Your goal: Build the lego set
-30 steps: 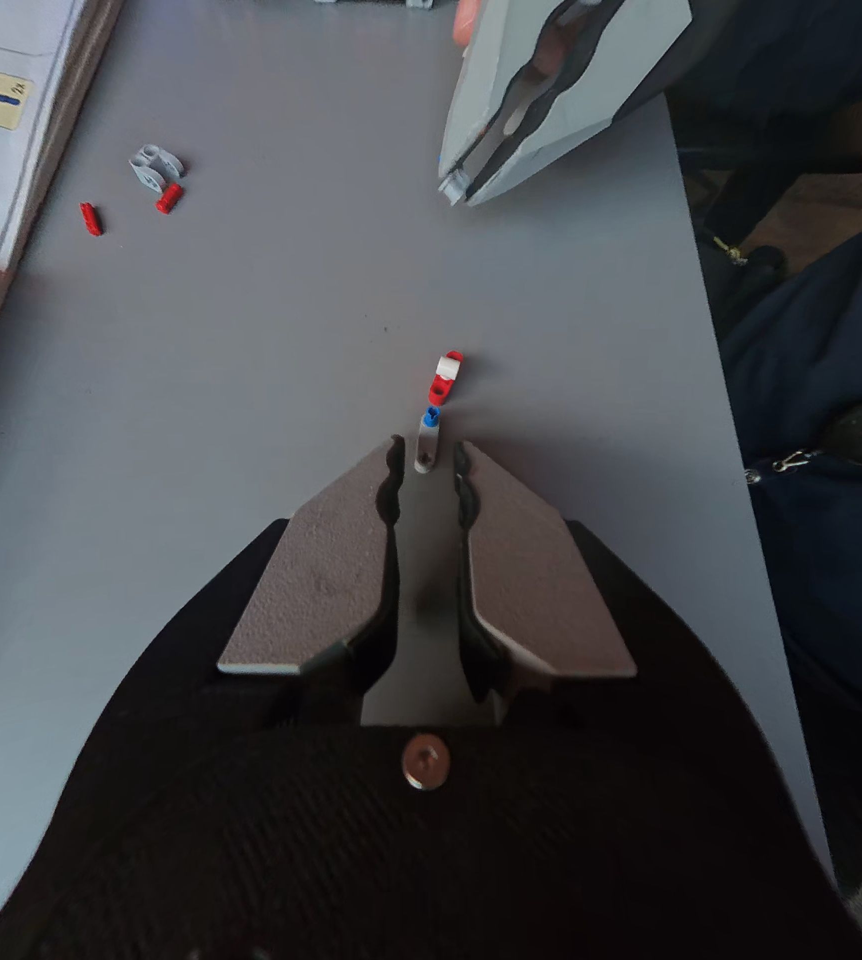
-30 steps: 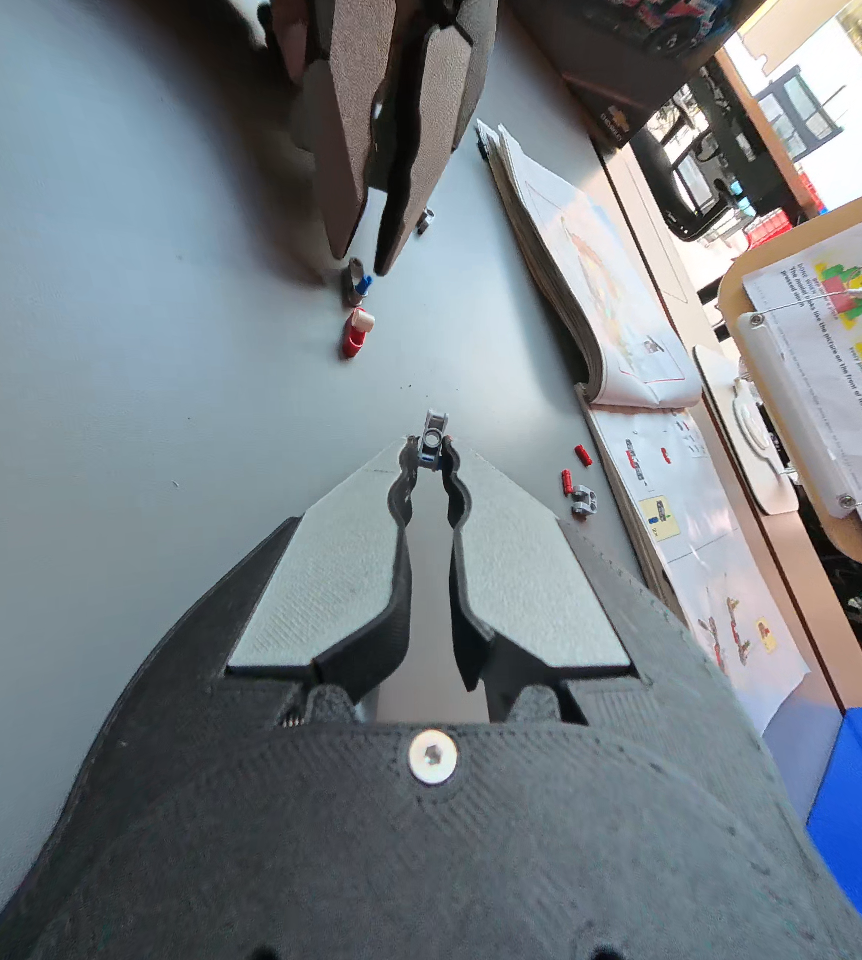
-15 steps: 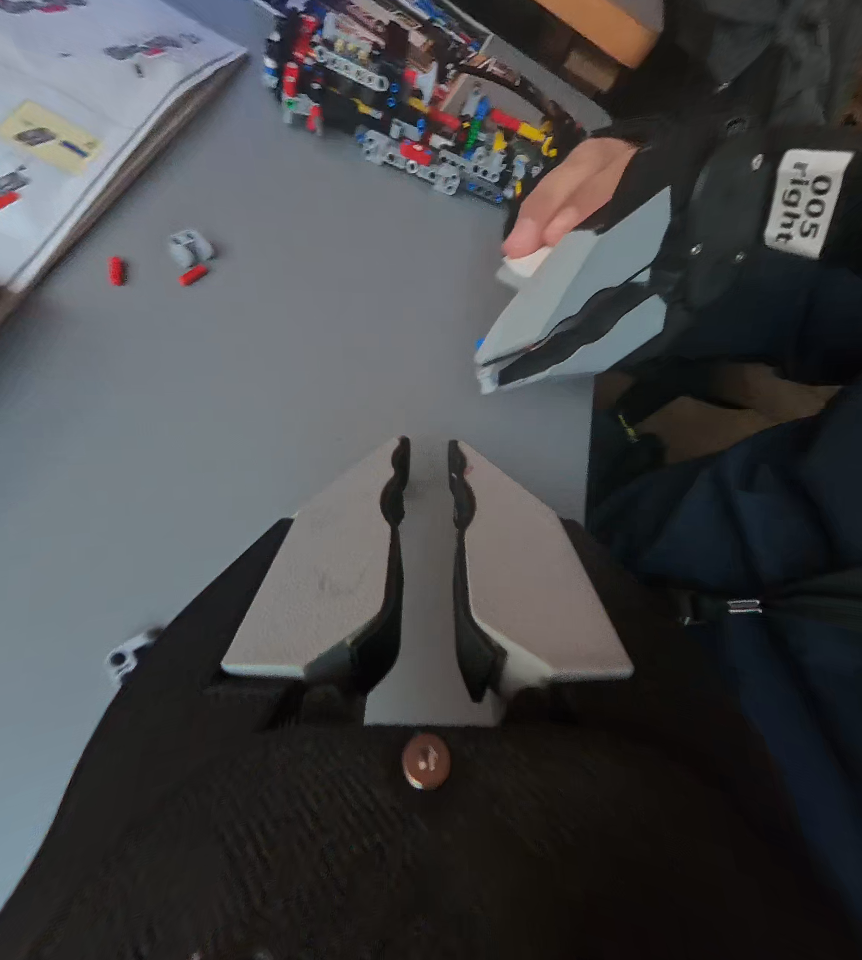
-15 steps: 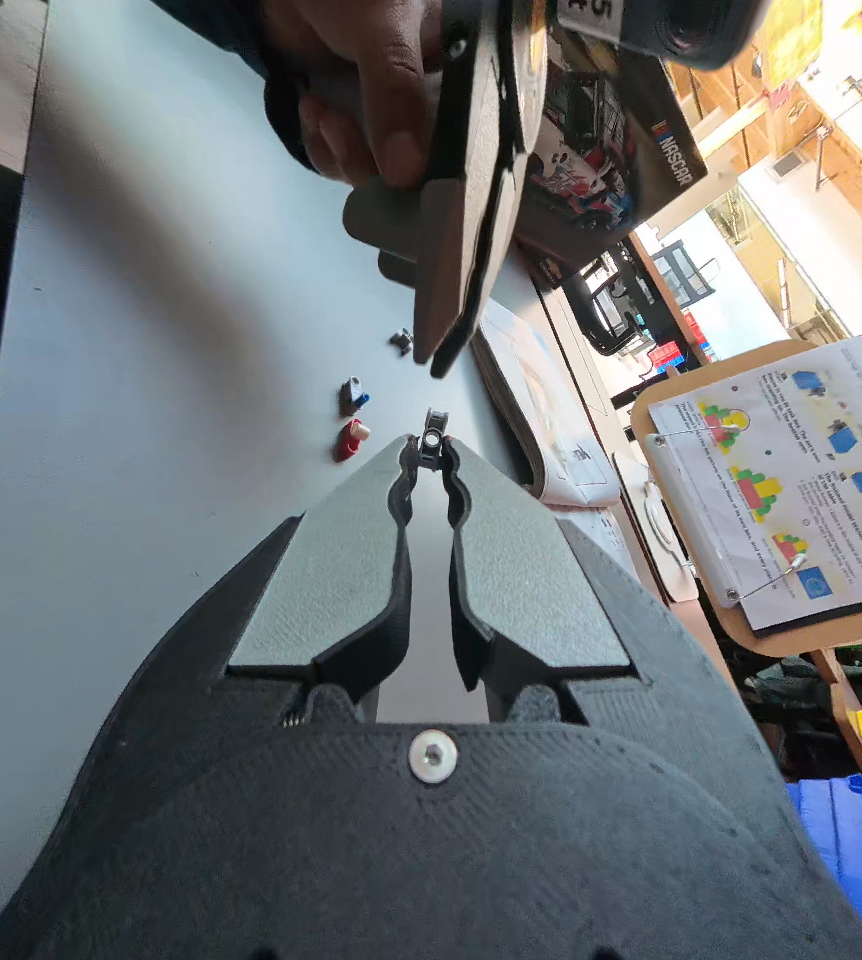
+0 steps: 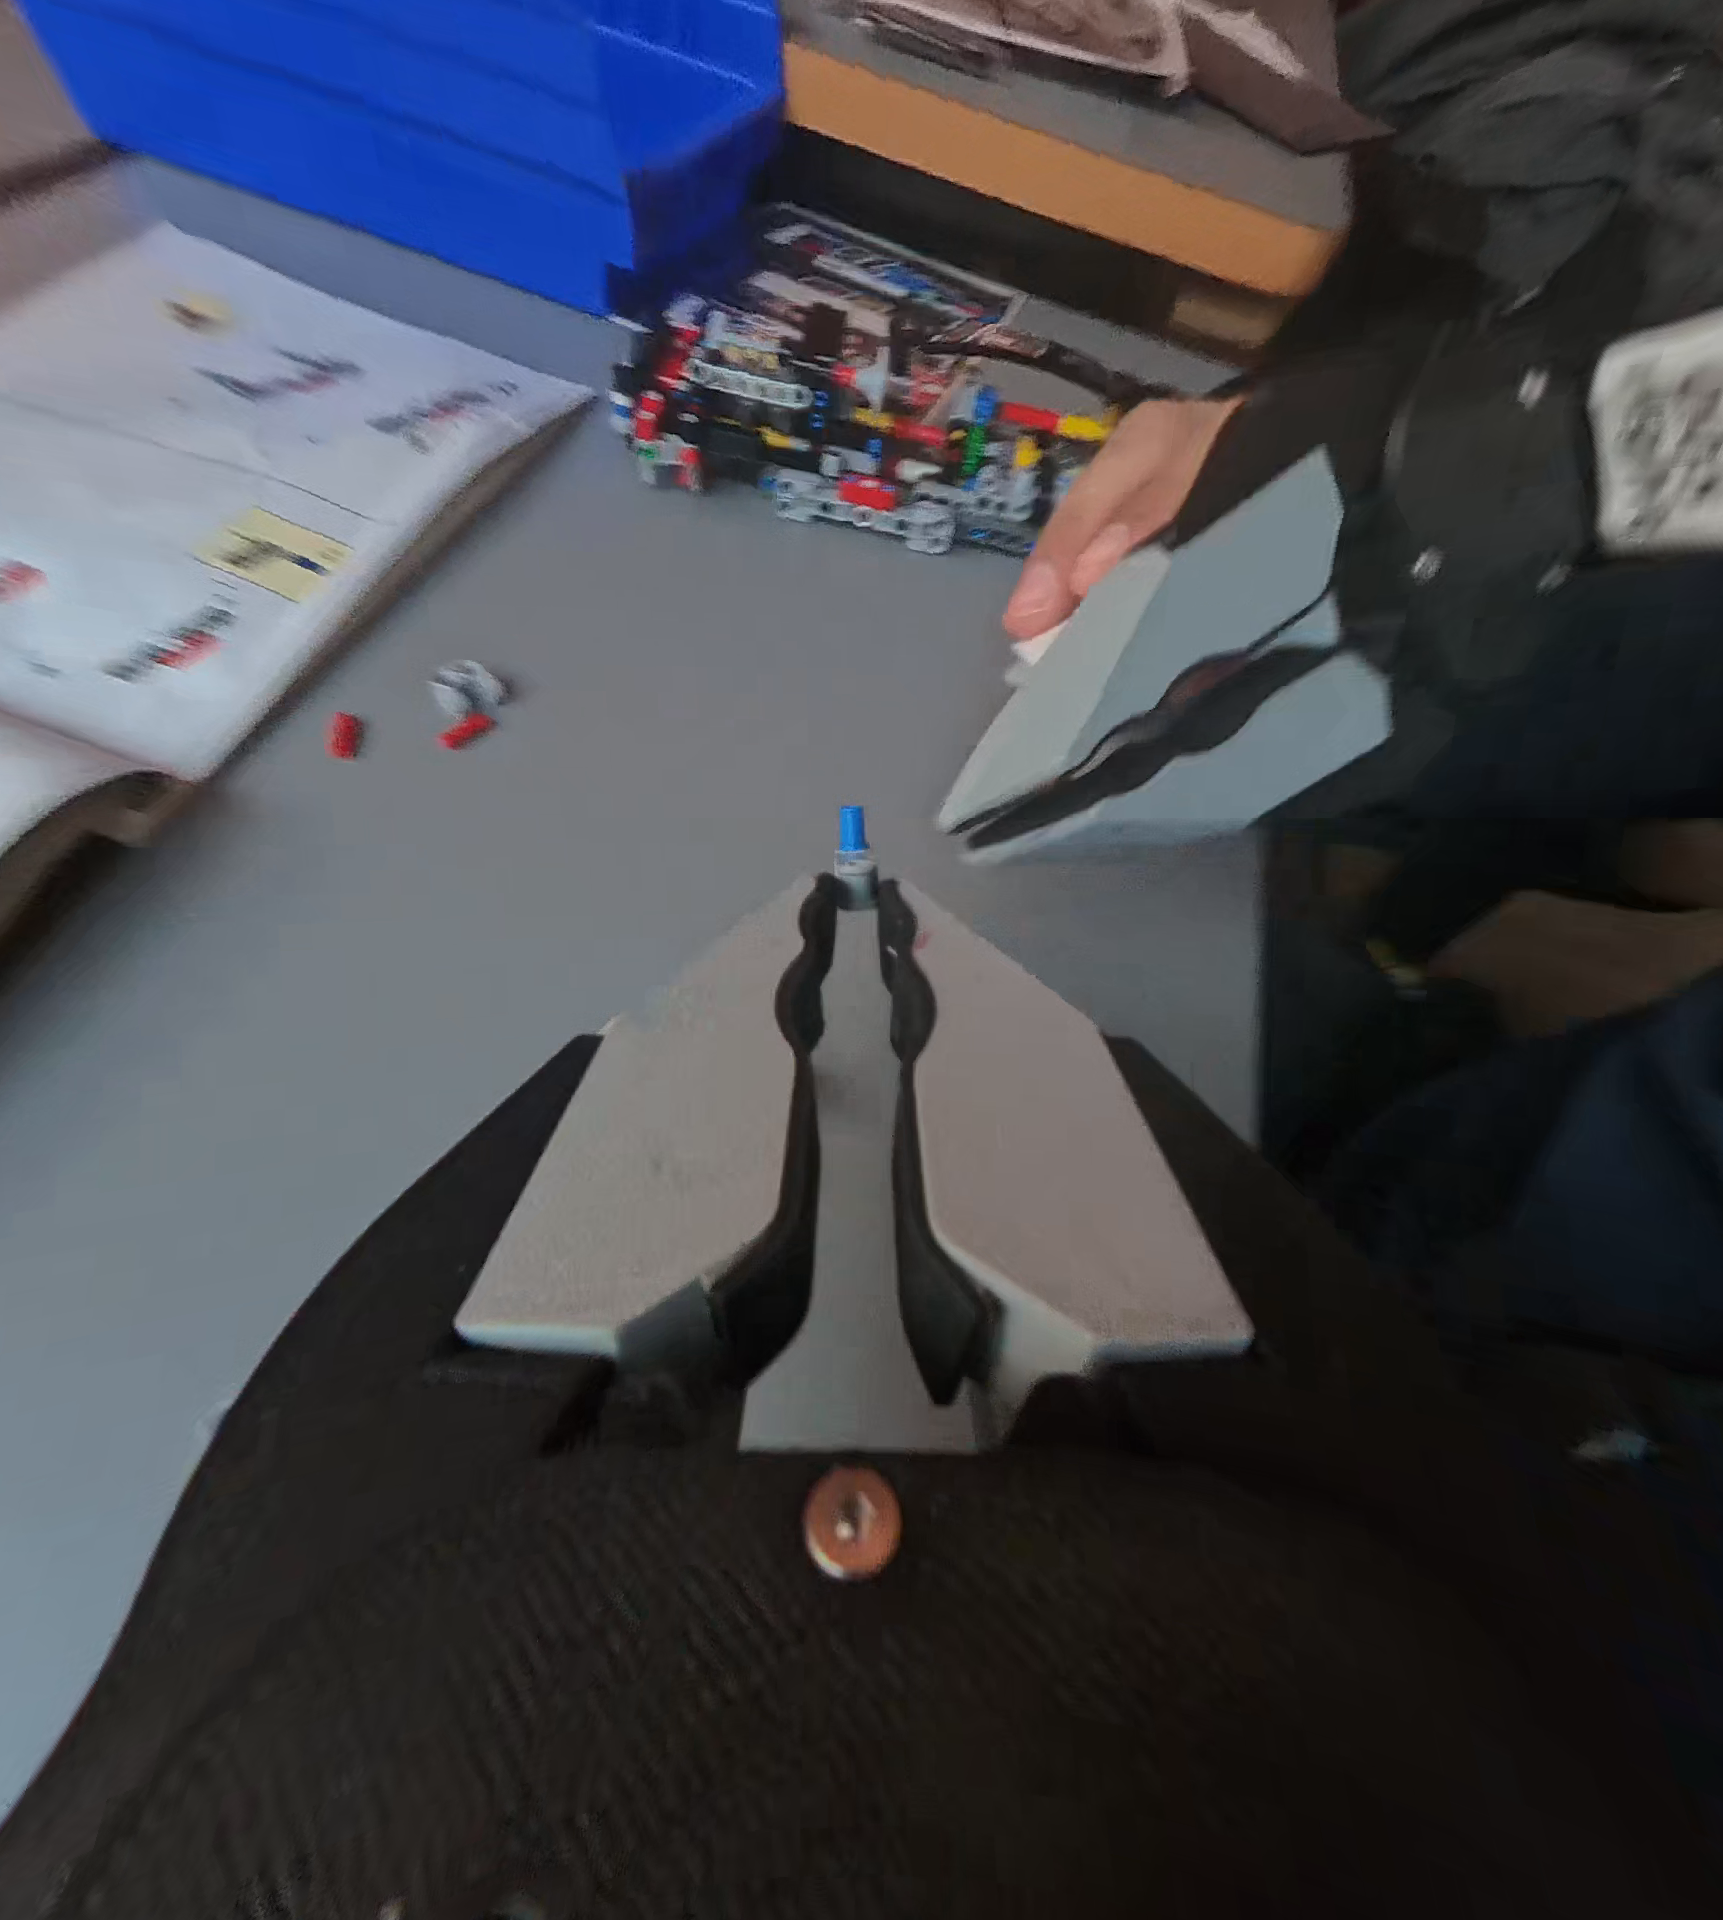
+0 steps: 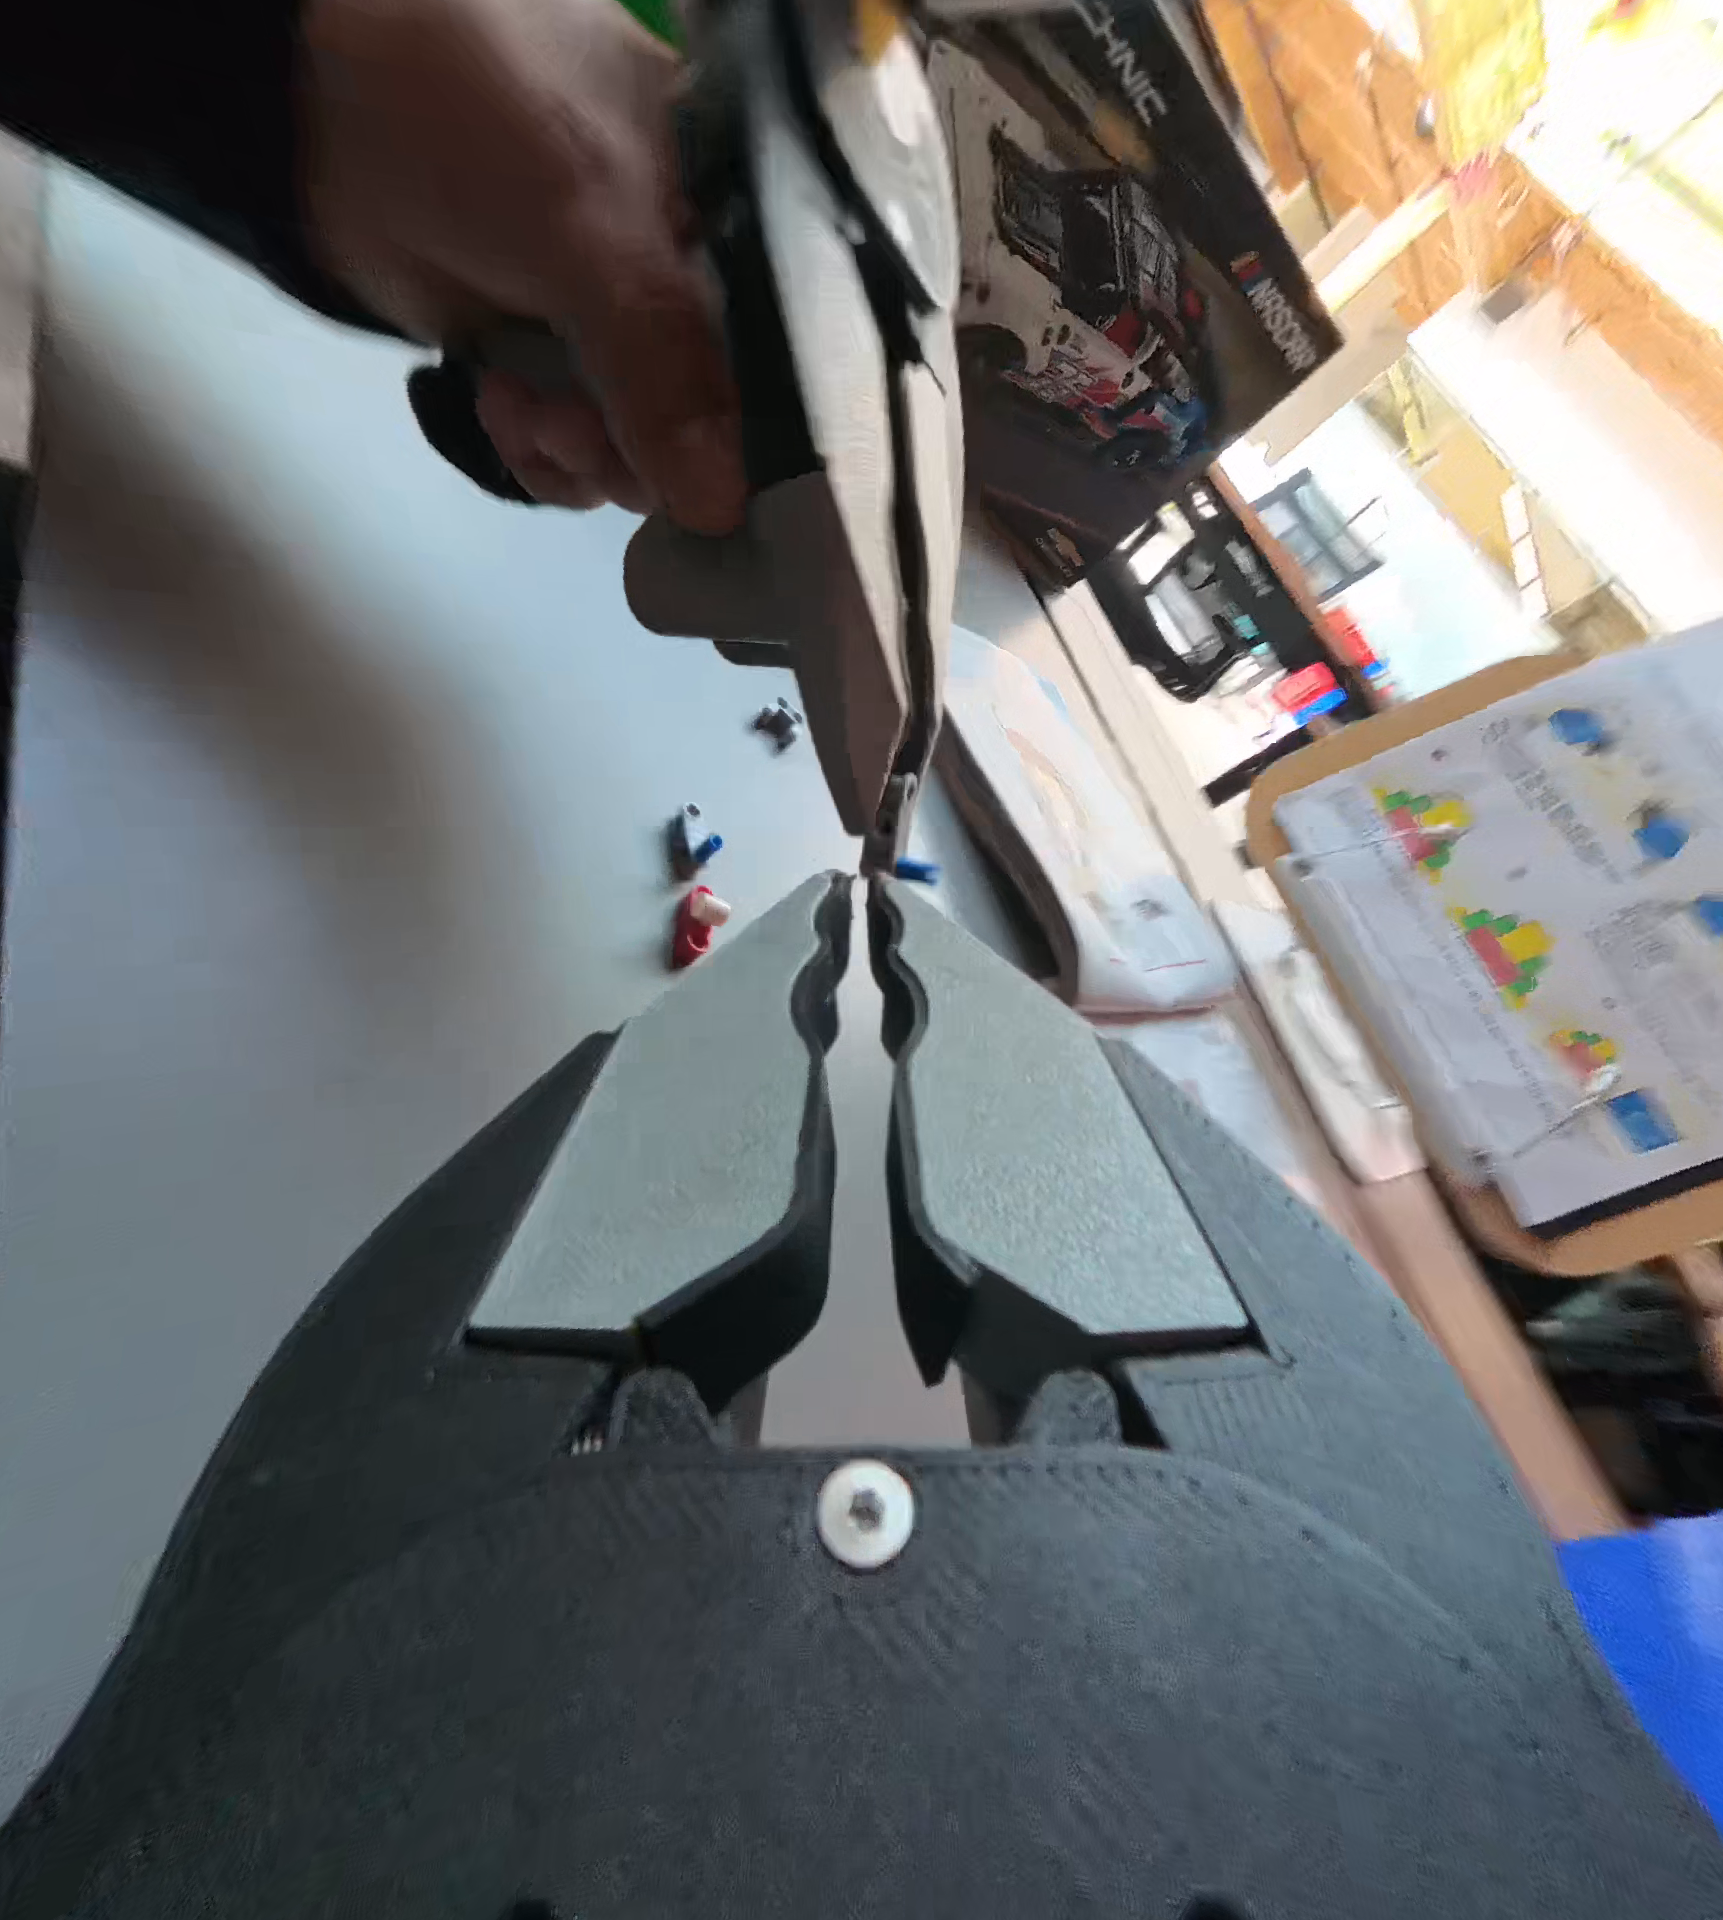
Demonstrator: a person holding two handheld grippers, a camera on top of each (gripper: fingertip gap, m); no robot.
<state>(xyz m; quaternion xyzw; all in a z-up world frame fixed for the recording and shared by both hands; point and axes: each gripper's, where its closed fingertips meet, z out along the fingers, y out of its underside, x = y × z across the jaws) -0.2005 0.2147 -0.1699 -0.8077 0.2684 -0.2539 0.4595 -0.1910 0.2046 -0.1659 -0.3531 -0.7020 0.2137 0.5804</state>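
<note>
My left gripper point(image 5: 852, 894) is shut on a small grey piece point(image 5: 855, 878) with a blue pin point(image 5: 850, 828) sticking out past the tips. It is held above the grey table point(image 5: 628, 831). The right wrist view shows the same gripper point(image 6: 888, 810) coming down from above, with the grey piece point(image 6: 895, 805) pinched in its tips and the blue pin point(image 6: 914, 868) at its lower end. My right gripper point(image 6: 859, 885) is shut, its tips just under that piece and holding nothing. In the left wrist view the right gripper point(image 5: 966, 828) is a little to the right of the piece and does not touch it.
A grey piece with a blue pin point(image 6: 691, 836), a red and white piece point(image 6: 696, 925) and a black piece point(image 6: 779, 720) lie on the table. There are also an open instruction booklet point(image 5: 161, 499), small red pieces point(image 5: 346, 734), a part-built brick model point(image 5: 836, 436) and a blue bin point(image 5: 421, 114). The tips of both grippers are at nearly the same place. Left tips and right tips are each some 25 cm from the part-built brick model point(image 5: 836, 436).
The grey piece that sat in my right gripper's tips is now in my left gripper, which rose from the table and closed on it. My right pads have come together.
</note>
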